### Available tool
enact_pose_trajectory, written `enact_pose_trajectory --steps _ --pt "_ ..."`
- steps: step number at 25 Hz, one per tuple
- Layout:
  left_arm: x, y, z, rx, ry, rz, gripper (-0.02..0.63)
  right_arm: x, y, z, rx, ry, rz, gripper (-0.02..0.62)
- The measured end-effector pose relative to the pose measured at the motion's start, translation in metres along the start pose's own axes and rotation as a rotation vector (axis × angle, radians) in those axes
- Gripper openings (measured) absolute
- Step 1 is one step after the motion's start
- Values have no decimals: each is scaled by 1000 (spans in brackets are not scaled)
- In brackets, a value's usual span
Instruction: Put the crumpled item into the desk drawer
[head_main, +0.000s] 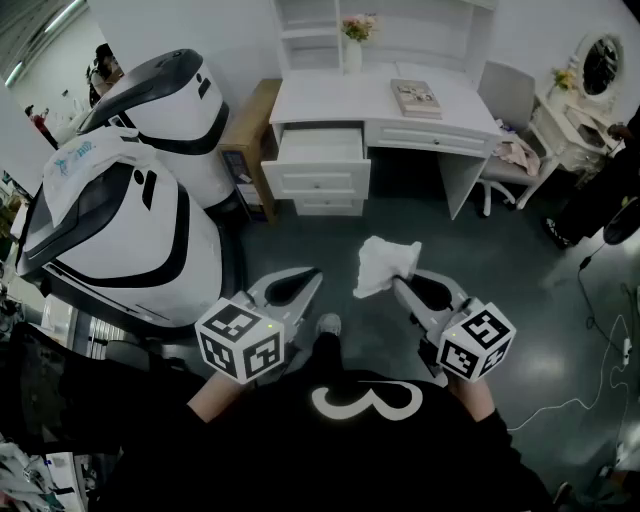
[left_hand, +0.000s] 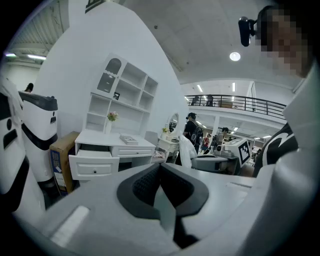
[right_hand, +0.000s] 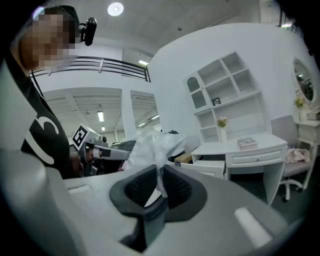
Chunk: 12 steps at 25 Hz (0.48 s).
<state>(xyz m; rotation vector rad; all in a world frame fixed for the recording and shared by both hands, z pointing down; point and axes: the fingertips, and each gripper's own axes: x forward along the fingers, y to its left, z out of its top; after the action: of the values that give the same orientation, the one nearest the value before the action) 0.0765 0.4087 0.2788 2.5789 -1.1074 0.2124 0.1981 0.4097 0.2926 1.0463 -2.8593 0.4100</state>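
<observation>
A crumpled white item (head_main: 385, 262) sticks up from my right gripper (head_main: 402, 284), whose jaws are shut on its lower part; in the right gripper view the crumpled item (right_hand: 152, 150) rises between the black pads (right_hand: 177, 187). My left gripper (head_main: 312, 276) is held level beside it with its jaws shut and nothing between them, as the left gripper view shows at its pads (left_hand: 142, 184). Ahead stands a white desk (head_main: 375, 105) with its top left drawer (head_main: 318, 150) pulled out. Both grippers are well short of the drawer (left_hand: 94, 159).
Two large white-and-black machines (head_main: 120, 225) stand at the left. A book (head_main: 415, 97) and a flower vase (head_main: 355, 45) sit on the desk top. A chair (head_main: 505, 150) is at the desk's right, and a vanity with a mirror (head_main: 598, 65) beyond it. The floor (head_main: 330, 240) is dark.
</observation>
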Motion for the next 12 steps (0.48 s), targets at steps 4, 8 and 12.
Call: enact_pose_trajectory --steps 4,8,12 --pt "3 17 0 -8 -10 3 9 18 -2 -2 -4 9 12 44" --pt "8 31 -1 -12 -19 4 9 35 -9 -2 -12 16 19 44" --pt "15 57 0 -28 -23 13 9 59 -20 1 -3 18 19 44"
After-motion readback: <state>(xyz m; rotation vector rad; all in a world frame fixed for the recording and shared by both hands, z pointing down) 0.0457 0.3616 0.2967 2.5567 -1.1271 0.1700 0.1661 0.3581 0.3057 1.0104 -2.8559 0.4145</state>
